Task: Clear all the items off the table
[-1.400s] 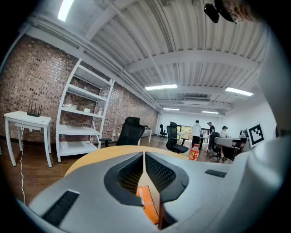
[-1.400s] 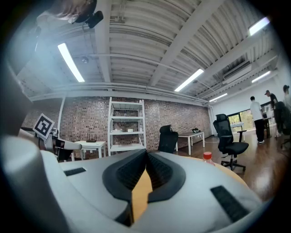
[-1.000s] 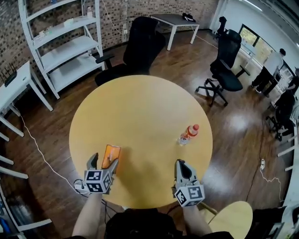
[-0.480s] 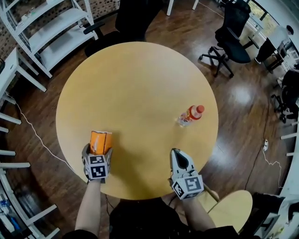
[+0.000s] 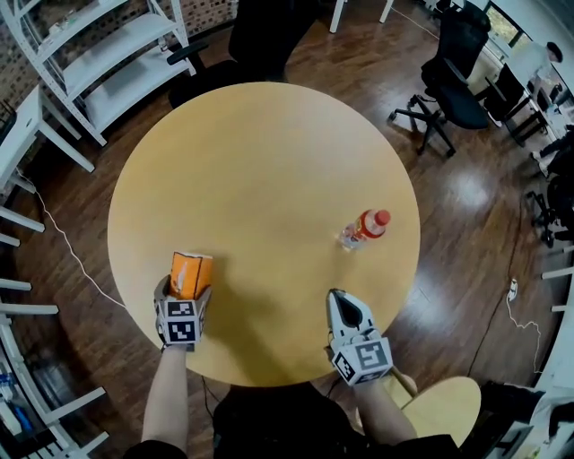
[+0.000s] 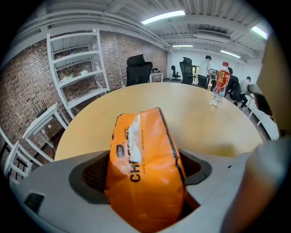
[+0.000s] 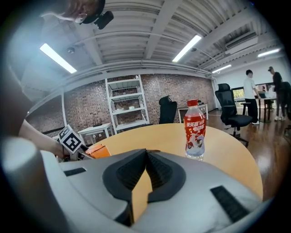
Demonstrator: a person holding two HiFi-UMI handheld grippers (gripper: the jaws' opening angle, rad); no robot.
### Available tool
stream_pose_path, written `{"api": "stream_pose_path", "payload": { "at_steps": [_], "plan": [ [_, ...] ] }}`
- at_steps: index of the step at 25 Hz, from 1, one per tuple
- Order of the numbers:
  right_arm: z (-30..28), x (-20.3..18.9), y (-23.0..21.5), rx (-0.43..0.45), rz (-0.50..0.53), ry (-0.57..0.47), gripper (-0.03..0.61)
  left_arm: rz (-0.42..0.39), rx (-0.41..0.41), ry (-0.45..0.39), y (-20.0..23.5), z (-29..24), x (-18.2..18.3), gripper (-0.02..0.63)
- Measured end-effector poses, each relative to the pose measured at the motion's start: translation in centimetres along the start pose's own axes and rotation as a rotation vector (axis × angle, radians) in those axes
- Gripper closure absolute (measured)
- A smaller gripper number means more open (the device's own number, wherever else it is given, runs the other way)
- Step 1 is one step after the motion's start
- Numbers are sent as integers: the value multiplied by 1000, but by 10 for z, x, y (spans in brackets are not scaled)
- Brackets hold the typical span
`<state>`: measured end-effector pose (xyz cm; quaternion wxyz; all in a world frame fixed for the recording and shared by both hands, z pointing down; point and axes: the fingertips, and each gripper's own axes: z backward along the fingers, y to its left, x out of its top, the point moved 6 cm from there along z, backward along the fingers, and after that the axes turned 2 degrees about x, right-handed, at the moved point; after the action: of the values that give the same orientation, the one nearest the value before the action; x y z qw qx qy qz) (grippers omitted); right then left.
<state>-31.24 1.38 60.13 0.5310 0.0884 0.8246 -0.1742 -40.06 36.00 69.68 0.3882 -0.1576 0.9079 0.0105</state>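
Orange packet (image 5: 191, 273): at about 8 o'clock on the round wooden table (image 5: 269, 152), close to the near rim. Black lettering down its face and a black seam along one edge.

Left gripper (image 5: 185, 287): reaches in from the 7 o'clock rim, pointing down at the tabletop. Its jaws stand wide, one on each side of the packet, and the packet fills most of the gap. The jaws have just been closing a little. In the left gripper view a strip of dark pad (image 6: 97, 173) shows clear of the packet's left edge, so I read no firm squeeze (the far pad is partly hidden behind the packet).

Bottle (image 5: 365, 227): upright at about 3 o'clock, well apart from the packet. Red cap, red label, clear base.

Right gripper (image 5: 339, 296): over the table at about 5 o'clock, near the rim. Jaws are pressed together with nothing between them. The bottle stands ahead of it, not touching.

Beyond the table: white shelf rack (image 5: 99, 63) at 11 o'clock, a black office chair (image 5: 260, 27) at 12 o'clock and another (image 5: 457, 63) at 2 o'clock. A round tan seat (image 5: 453, 412) is at 5 o'clock, and a white cable (image 5: 72, 255) runs over the dark floor at 9 o'clock.
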Motion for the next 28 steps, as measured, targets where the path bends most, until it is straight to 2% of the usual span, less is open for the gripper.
{"api": "stream_pose_path", "payload": {
  "at_steps": [5,8,12,16,21,28],
  "plan": [
    [2,16,4,9,44,-29,574,32,-47,-33,3,8,7,193],
    [10,30,6,-22,64,-57,574,71,-84,-83,-3,18,15,195],
    [24,44,16,-93,69,-105,574,49,-150,-169,-12,32,43,195],
    [55,51,25,-175,80,-162,574,1,-281,-259,-37,52,74,195],
    [109,48,25,-350,46,-228,574,-82,-473,-355,-86,73,108,195],
    [193,14,24,-579,-31,-249,574,-167,-738,-403,-174,102,117,195]
  ]
}}
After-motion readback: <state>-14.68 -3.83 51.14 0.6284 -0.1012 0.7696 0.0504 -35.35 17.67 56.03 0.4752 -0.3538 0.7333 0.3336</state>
